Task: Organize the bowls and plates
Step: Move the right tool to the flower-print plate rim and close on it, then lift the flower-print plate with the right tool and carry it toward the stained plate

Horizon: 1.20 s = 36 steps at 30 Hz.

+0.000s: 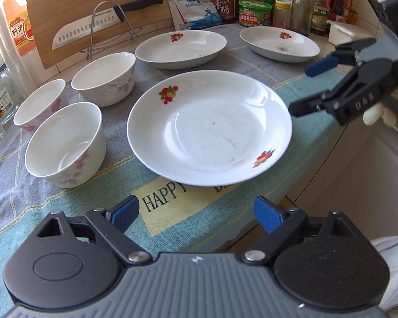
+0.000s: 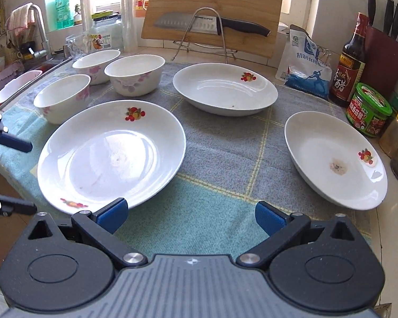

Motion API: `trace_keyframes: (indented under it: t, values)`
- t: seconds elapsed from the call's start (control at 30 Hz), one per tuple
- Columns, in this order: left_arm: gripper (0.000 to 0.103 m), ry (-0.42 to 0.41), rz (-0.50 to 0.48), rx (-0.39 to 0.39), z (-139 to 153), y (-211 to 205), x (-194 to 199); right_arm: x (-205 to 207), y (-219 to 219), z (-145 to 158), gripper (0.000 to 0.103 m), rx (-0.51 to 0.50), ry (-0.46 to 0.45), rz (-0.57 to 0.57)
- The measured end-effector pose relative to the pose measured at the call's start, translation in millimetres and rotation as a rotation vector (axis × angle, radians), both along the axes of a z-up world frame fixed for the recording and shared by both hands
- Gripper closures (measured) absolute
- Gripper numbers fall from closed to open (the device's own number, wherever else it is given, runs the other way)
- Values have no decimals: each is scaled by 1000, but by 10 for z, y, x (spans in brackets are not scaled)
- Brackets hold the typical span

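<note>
Left gripper [image 1: 196, 213] sits at the bottom of its own frame, jaws spread with nothing between them, hovering just short of the near plate [image 1: 209, 128] in the middle of the left wrist view. Right gripper [image 2: 191, 216] is released too, over bare cloth [image 2: 199, 212] at the bottom centre of its frame, with that same plate just to its left.

We're at the very start, by the look of it: nothing stacked yet. Two more plates sit apart, the back plate [image 2: 225, 88] at upper centre and the side plate [image 2: 334, 159] at the right. Three bowls [image 1: 66, 143] cluster at the left of the left wrist view, close together but not nested.

Next we'd guess one gripper has to pinch a plate rim, which is thin and sloped, so the jaws need to come in low.

Hard to call: whether the bowls touch each other, and how much tabletop [image 1: 318, 143] there is past the cloth edge. The specks on the side plate are too small to identify.
</note>
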<state>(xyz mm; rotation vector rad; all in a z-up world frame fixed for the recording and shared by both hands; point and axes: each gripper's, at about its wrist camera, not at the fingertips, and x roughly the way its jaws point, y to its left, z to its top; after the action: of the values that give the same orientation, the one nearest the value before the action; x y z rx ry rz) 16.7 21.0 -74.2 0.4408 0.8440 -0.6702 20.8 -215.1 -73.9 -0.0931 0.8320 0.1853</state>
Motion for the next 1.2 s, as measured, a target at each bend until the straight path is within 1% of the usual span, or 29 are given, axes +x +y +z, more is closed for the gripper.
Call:
trace_keyframes:
  t: [0.07, 0.17, 0.23, 0.3, 0.43, 0.57, 0.67, 0.73, 0.9, 1.07, 1.2]
  values:
    - [10, -17, -21, 9, -62, -11, 33, 98, -17, 31, 0, 47, 9, -18]
    - [10, -19, -49, 3, -123, -25, 104, 298, 12, -4, 0, 138, 68, -22]
    - [10, -20, -68, -19, -140, -13, 160, 417, 73, -64, 0, 174, 108, -7]
    - [8, -8, -75, -40, -154, 0, 212, 522, 145, -123, 0, 183, 146, 8]
    - [4, 30, -76, -94, -200, 47, 327, 661, 305, -203, 0, 176, 200, 25]
    - [1, 21, -92, -106, -225, 45, 349, 743, 406, -203, 0, 139, 234, 15]
    - [1, 10, -104, -117, -243, 50, 362, 790, 496, -197, 0, 77, 274, 26]
    - [0, 6, -111, -121, -248, 53, 379, 824, 580, -212, 0, 9, 302, 36]
    - [0, 0, -120, -127, -265, 64, 379, 920, 608, -203, 0, -2, 363, 16]
    - [0, -19, -120, -148, -303, 104, 350, 934, 626, -208, 0, -2, 364, -5]
    - [0, -34, -112, -163, -325, 131, 319, 970, 682, -198, 0, 7, 357, 83]
